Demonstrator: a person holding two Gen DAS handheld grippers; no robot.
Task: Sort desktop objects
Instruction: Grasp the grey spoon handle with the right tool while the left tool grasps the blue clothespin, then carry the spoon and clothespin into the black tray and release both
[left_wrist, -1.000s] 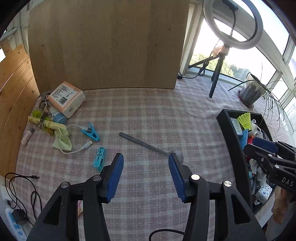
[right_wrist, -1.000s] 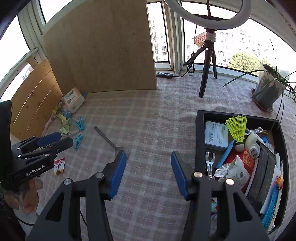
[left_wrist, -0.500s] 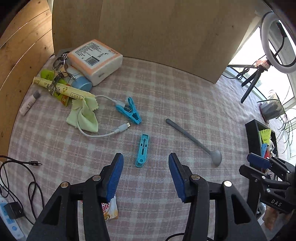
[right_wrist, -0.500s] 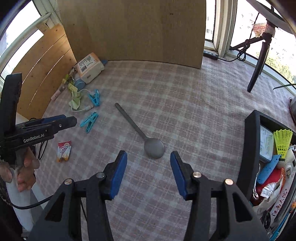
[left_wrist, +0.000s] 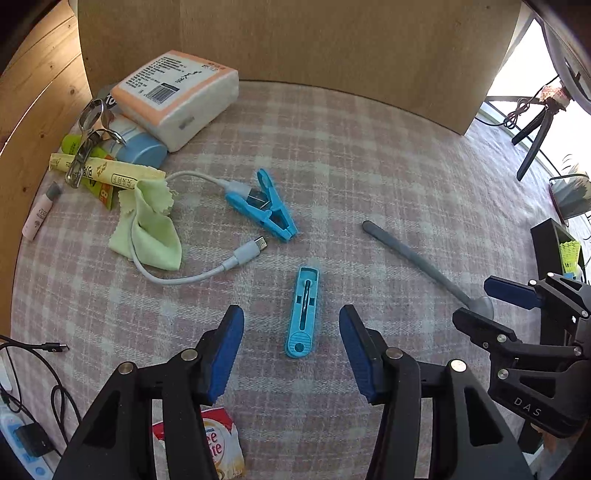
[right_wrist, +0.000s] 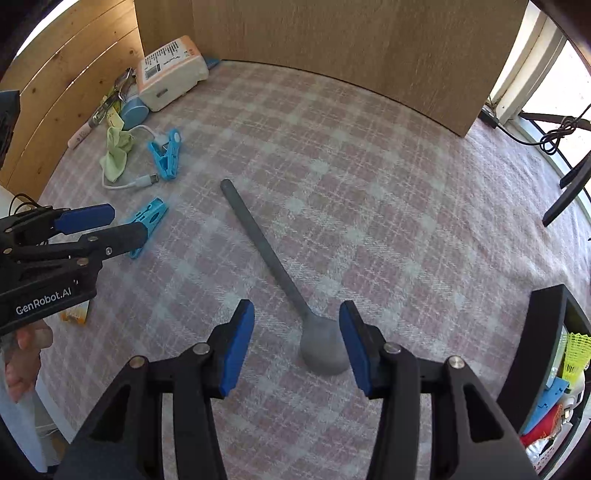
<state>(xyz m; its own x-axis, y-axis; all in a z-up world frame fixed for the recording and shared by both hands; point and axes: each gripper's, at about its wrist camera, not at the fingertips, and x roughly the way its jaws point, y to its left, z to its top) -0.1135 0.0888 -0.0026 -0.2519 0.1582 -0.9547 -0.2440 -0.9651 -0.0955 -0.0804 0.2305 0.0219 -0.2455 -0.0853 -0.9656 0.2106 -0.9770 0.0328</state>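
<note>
A light blue clothes peg (left_wrist: 303, 314) lies flat on the checked cloth between the blue pads of my left gripper (left_wrist: 290, 312). Its jaws are opening and the pads do not touch the peg. A grey spoon (right_wrist: 266, 251) lies slantwise, its bowl between the fingers of my right gripper (right_wrist: 296, 308), which is open and close above it without contact. In the left wrist view the right gripper (left_wrist: 474, 301) hangs over the spoon's bowl. A second blue peg (left_wrist: 266, 210) lies by a white USB cable (left_wrist: 192, 275).
A tissue pack (left_wrist: 177, 92), green wiping cloth (left_wrist: 151, 229), tubes and a metal clip crowd the far left corner by the wooden boards. A coffee sachet (left_wrist: 218, 443) lies under my left gripper. The black tray (right_wrist: 543, 350) with sorted items stands at the right.
Both grippers have come down and moved leftward over the cloth. The left one now straddles the blue peg, the right one straddles the spoon's bowl. The left jaws stand a little wider.
</note>
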